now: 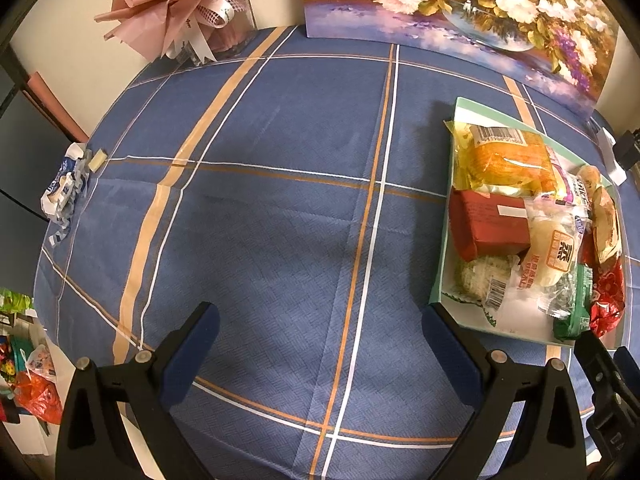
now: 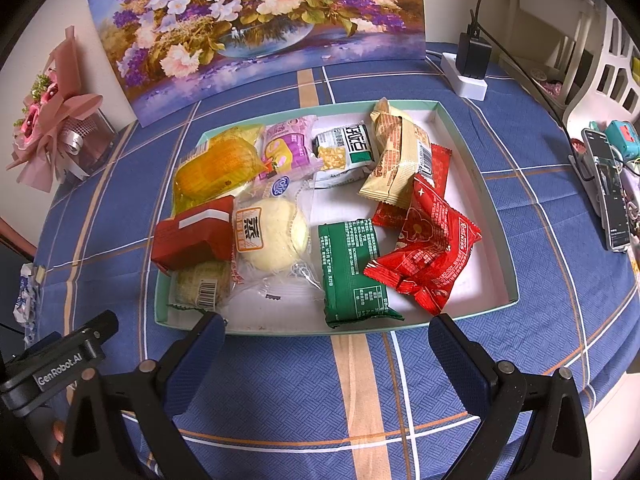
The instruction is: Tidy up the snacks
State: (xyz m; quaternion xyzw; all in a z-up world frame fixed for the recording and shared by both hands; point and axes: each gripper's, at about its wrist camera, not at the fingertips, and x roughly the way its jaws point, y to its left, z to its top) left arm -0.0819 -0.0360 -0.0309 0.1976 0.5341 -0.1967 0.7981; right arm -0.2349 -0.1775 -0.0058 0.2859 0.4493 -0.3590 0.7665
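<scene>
A blue plaid tablecloth (image 2: 280,400) with orange and white stripes covers the table. A flower painting in purple and white (image 2: 256,28) leans against the far wall. At far left sits a pink paper-wrapped bouquet (image 2: 52,120). At far right, a white power strip holding a black charger (image 2: 470,66); nearer right, an upright smartphone (image 2: 606,192).

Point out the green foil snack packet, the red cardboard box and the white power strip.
Green foil snack packet (image 2: 354,270), right wrist view, printed back panel.
Red cardboard box (image 2: 192,234), right wrist view, top face.
White power strip (image 2: 466,80), right wrist view, near end.
</scene>
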